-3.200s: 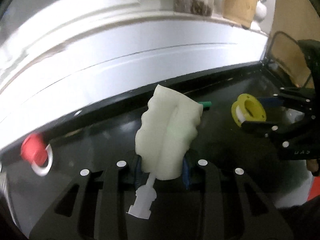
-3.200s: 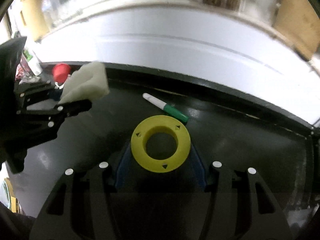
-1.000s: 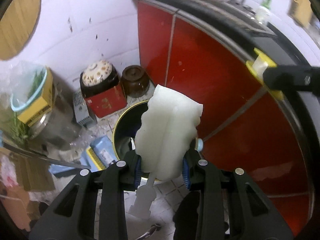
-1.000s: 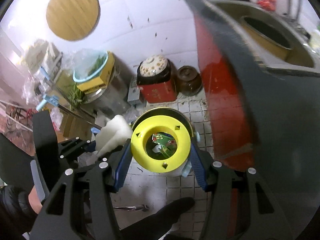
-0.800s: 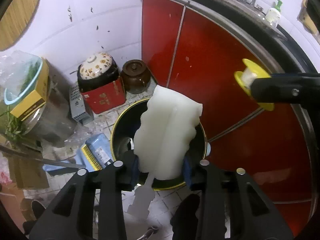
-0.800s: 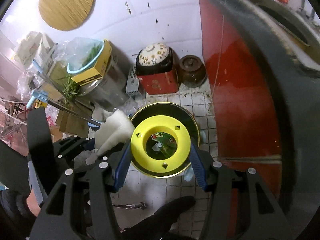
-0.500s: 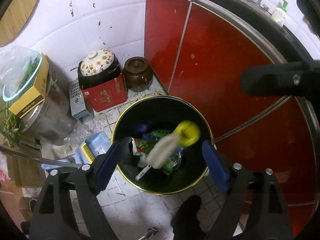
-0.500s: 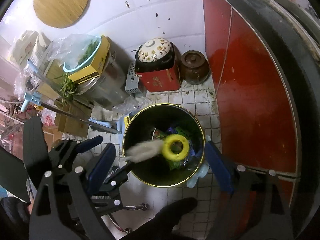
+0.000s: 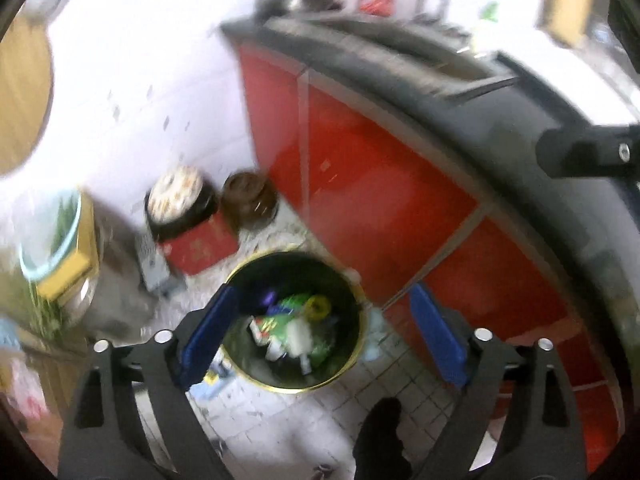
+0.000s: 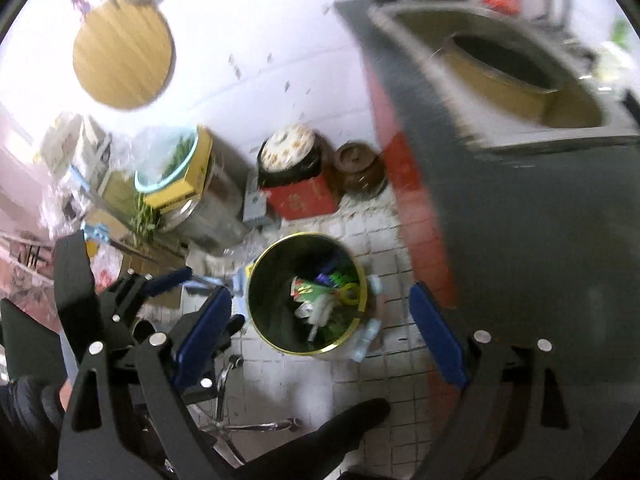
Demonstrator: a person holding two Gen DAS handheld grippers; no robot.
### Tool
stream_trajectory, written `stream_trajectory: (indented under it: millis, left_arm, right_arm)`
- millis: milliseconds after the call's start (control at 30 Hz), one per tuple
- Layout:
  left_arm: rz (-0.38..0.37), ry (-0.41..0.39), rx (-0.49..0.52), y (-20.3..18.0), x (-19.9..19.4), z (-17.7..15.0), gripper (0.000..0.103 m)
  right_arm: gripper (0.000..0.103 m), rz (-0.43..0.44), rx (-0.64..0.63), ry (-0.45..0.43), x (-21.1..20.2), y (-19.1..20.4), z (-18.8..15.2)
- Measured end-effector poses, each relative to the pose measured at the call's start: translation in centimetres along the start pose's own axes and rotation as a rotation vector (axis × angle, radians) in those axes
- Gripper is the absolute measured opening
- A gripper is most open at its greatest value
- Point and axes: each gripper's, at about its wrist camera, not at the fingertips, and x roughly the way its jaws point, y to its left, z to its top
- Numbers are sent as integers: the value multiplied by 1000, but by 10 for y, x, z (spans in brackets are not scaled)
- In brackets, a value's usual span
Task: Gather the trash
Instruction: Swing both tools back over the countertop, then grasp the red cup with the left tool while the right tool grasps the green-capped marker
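Note:
A round black trash bin with a gold rim [image 9: 256,378] [image 10: 280,342] stands on the tiled floor below both grippers. Inside it lie the yellow tape spool [image 9: 317,306] [image 10: 349,294], the white foam piece [image 9: 299,335] [image 10: 320,312] and green wrappers. My left gripper [image 9: 322,338] is open and empty above the bin. My right gripper [image 10: 320,330] is open and empty above the bin too. The left gripper also shows at the lower left of the right wrist view [image 10: 160,292]. A finger of the right gripper [image 9: 584,152] shows at the right edge of the left wrist view.
A red cabinet [image 9: 360,184] [image 10: 404,184] under a black counter [image 10: 520,216] stands right of the bin. A lidded pot on a red box [image 10: 296,176], a brown jar [image 10: 358,170] and a yellow box with a blue basin [image 10: 176,176] stand behind. A metal chair base [image 10: 240,424] lies near.
Both grippers opened and dropped the foam piece and the yellow spool into the bin. Both have since tilted up and drawn back, so the bin looks smaller.

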Motion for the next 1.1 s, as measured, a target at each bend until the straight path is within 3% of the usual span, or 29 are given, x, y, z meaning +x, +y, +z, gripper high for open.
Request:
stream_trajectory:
  millis: [100,333,500,600,833,1100]
  left_arm:
    - [-37,-53,94,-53,-38,24,93]
    - [-290,-120,350,-224,-105,57,96]
    - [-458,-116,487,-335,-138,54,96]
    - [-509,-103,566,-386,-149,43,96]
    - [-548,-105,691,-448,-171,16,96]
    - [-529,-77,696,-468,-158,21,96]
  right_arm:
    - [90,-45,46,-80,-74,-26,-21]
    - [93,-313,199,-230,-237,-89,-112]
    - [93,-508,349,-299,-330,-131,-198]
    - [93,-571,436,-329,-369,-150,-247]
    - [93,-654,583,-374,-414,-175,-331]
    - [93,-660,633,-370,-416,-190,-351]
